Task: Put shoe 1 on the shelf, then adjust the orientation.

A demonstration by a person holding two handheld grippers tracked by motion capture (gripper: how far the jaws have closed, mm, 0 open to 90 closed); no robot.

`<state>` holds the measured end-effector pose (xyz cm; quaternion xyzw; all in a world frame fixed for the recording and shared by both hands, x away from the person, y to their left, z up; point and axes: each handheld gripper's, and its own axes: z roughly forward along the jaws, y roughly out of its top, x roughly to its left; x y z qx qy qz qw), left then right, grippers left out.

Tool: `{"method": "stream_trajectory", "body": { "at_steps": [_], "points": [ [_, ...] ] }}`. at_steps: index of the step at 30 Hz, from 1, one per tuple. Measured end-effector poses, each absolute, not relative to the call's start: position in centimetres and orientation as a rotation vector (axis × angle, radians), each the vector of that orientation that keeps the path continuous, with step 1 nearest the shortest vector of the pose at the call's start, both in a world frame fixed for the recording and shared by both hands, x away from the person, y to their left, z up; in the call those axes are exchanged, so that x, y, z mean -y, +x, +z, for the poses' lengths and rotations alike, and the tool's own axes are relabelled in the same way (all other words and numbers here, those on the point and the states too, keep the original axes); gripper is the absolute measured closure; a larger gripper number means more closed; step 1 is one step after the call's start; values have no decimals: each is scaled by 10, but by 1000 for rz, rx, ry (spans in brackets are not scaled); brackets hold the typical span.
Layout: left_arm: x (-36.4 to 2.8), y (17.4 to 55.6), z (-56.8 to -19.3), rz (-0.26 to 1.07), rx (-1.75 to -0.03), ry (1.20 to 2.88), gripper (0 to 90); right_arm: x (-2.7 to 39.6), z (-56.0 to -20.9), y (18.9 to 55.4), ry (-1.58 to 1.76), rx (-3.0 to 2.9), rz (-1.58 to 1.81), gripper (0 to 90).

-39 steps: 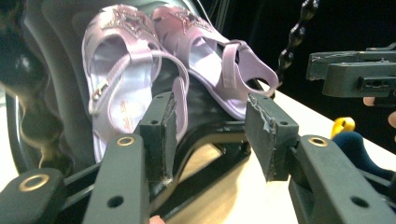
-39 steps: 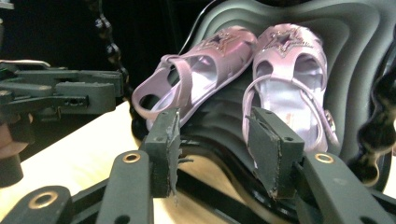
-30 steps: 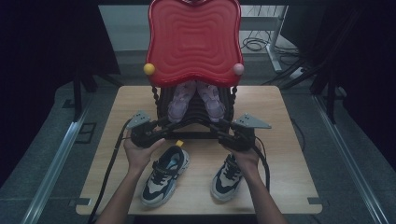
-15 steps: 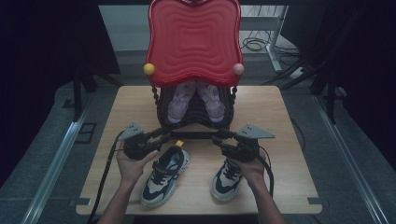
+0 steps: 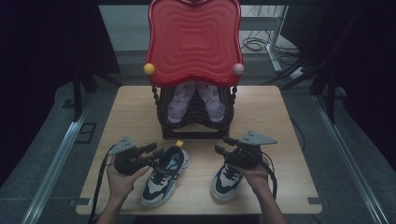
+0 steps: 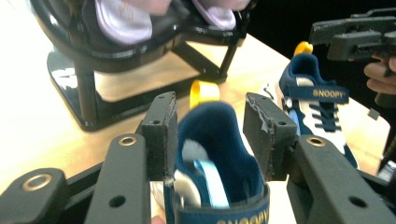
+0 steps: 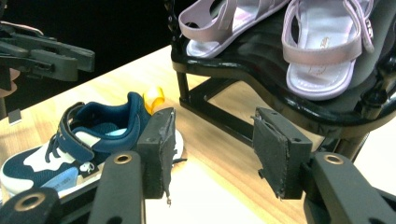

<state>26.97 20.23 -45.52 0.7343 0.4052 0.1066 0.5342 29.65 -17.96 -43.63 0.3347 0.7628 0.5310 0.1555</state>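
The left gripper [image 6: 210,135] is straddling the left sneaker's [image 5: 164,175] heel, jaws released; at three o'clock, the right gripper [image 7: 212,149] is hanging released above the counter [image 5: 280,116].

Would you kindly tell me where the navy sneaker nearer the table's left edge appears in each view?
High view: the navy sneaker lies front left on the table.
Left gripper view: bottom centre, heel up close.
Right gripper view: lower left.
Shared landmark: the black shoe rack holding lilac sandals.
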Motion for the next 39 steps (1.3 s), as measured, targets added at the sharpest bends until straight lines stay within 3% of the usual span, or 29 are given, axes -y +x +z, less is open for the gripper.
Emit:
{"method": "stream_trajectory", "body": {
  "at_steps": [15, 28, 39],
  "points": [
    [-209, 258, -464, 191, -968, 1788, 558, 186, -442, 287, 969, -2205, 1493, 493],
    [-199, 248, -462, 135, -886, 1912, 841, 194, -443, 285, 1004, -2185, 1493, 491],
    [-183, 240, -468, 79, -859, 1976, 899, 193, -448, 288, 1025, -2190, 1475, 487]
  ]
}}
